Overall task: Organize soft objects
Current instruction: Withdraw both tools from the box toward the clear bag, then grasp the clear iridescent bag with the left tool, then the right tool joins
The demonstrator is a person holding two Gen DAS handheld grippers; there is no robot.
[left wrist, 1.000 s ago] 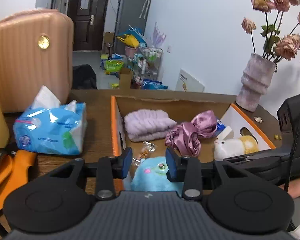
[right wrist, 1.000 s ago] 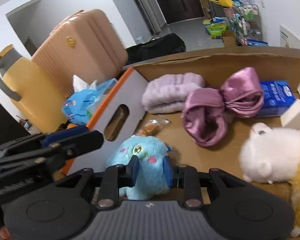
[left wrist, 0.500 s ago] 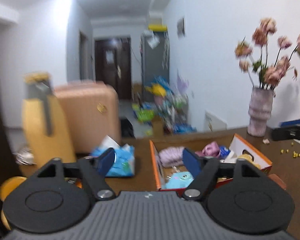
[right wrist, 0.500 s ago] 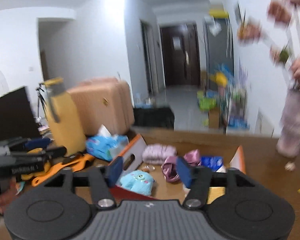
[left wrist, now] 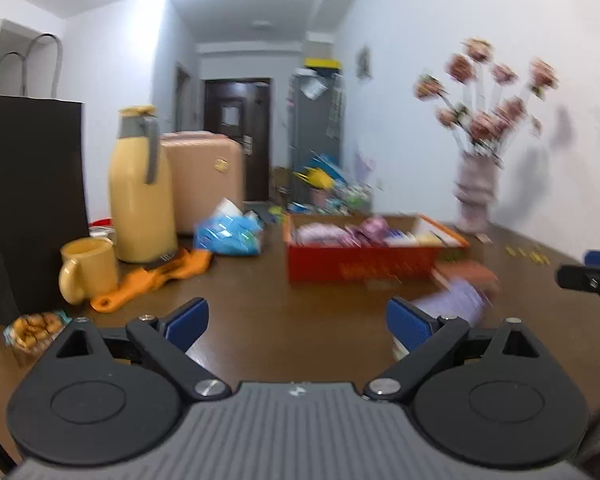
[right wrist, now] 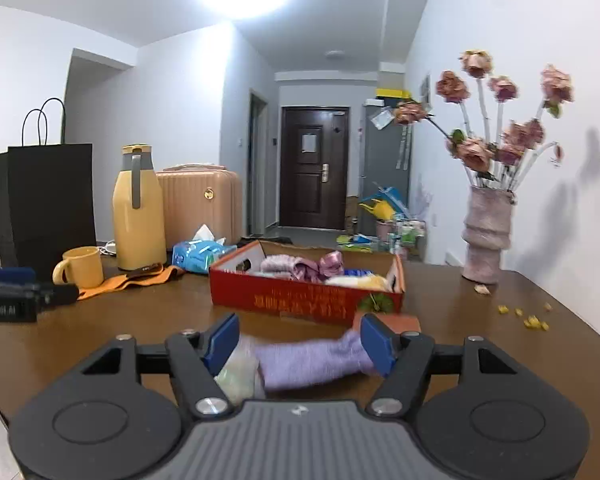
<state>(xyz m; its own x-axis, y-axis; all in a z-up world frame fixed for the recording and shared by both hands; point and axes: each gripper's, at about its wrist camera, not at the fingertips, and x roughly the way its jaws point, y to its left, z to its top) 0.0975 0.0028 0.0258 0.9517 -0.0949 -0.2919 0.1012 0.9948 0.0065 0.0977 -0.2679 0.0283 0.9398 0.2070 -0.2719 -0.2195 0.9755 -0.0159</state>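
Between the right gripper's (right wrist: 298, 344) opening fingers (right wrist: 223, 338) lies a purple sock (right wrist: 312, 362).

A lilac knitted sock (right wrist: 312, 362) is lying stretched out flat on the brown table (right wrist: 160, 312), just in front of the red cardboard box (right wrist: 300, 300). Inside the box soft things are sitting bunched together — a folded pink towel (right wrist: 278, 264), a satin pink scrunchie (right wrist: 330, 262), a white-and-yellow plush (right wrist: 360, 280).

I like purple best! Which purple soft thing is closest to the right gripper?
The purple sock lying on the table between the right gripper's opening jaws. The other purple soft things sit farther back in the red box.
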